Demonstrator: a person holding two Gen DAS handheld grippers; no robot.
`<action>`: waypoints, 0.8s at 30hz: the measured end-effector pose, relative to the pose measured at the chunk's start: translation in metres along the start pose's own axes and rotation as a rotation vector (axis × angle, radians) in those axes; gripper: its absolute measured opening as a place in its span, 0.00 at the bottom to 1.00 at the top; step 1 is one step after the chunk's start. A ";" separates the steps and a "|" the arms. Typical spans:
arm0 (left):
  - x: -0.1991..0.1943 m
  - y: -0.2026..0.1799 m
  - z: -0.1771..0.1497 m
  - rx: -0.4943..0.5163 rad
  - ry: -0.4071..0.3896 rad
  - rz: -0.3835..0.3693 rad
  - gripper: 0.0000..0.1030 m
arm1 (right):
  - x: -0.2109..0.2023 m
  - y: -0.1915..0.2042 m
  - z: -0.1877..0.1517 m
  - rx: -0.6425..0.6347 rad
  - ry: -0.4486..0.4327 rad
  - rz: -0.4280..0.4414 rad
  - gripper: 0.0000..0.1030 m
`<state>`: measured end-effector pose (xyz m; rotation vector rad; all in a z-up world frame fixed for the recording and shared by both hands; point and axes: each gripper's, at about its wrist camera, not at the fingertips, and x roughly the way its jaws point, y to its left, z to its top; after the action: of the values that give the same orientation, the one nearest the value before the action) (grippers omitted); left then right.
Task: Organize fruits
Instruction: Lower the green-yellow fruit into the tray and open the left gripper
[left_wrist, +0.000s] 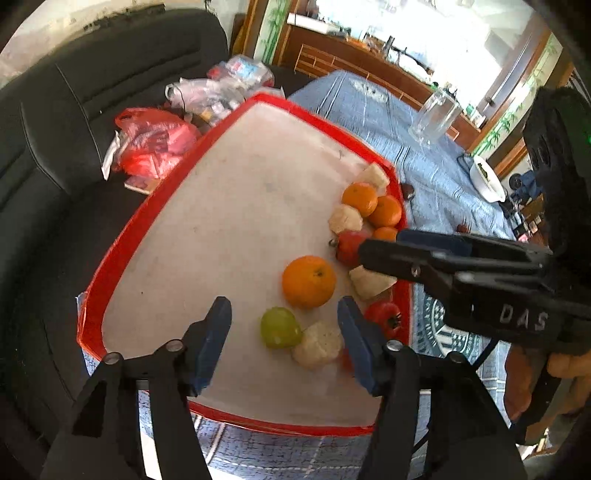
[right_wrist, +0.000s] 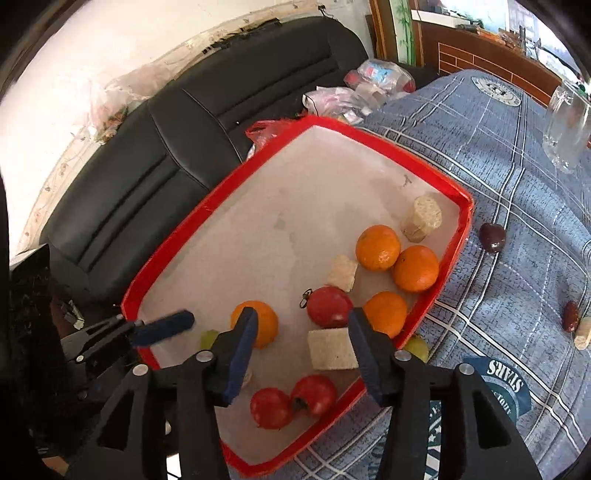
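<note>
Blue pads of your left claw (left_wrist: 284, 332) stood apart over the near end of the red tray (left_wrist: 110, 266), pressing on nothing; a green grape (left_wrist: 280, 327) and a pale chunk (left_wrist: 319, 344) lay between them on the tray floor. Just beyond sat an orange (left_wrist: 308, 281), with your right claw (left_wrist: 380, 254) reaching in from the right over a red fruit (left_wrist: 347, 246).

From the right wrist, your right claw (right_wrist: 301, 347) also stood parted and empty (a pale block (right_wrist: 328, 349) lay below the gap). Three oranges (right_wrist: 377, 247) clustered by the tray's far corner, two red fruits (right_wrist: 314, 395) near its front rim, and a dark fruit (right_wrist: 492, 237) lay outside on the blue cloth (right_wrist: 517, 206).
</note>
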<state>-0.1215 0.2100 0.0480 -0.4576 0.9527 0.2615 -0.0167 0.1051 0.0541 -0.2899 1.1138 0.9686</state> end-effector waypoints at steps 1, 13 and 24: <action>-0.001 -0.002 0.000 0.000 -0.003 0.001 0.57 | -0.002 0.002 0.000 -0.004 -0.004 0.001 0.53; -0.014 -0.016 -0.004 -0.020 -0.052 0.075 0.78 | -0.037 -0.001 -0.011 -0.021 -0.041 -0.004 0.61; -0.020 -0.023 -0.009 -0.027 -0.068 0.243 0.83 | -0.054 -0.015 -0.022 -0.003 -0.056 0.000 0.65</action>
<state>-0.1296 0.1855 0.0664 -0.3550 0.9390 0.5079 -0.0248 0.0549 0.0868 -0.2637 1.0612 0.9728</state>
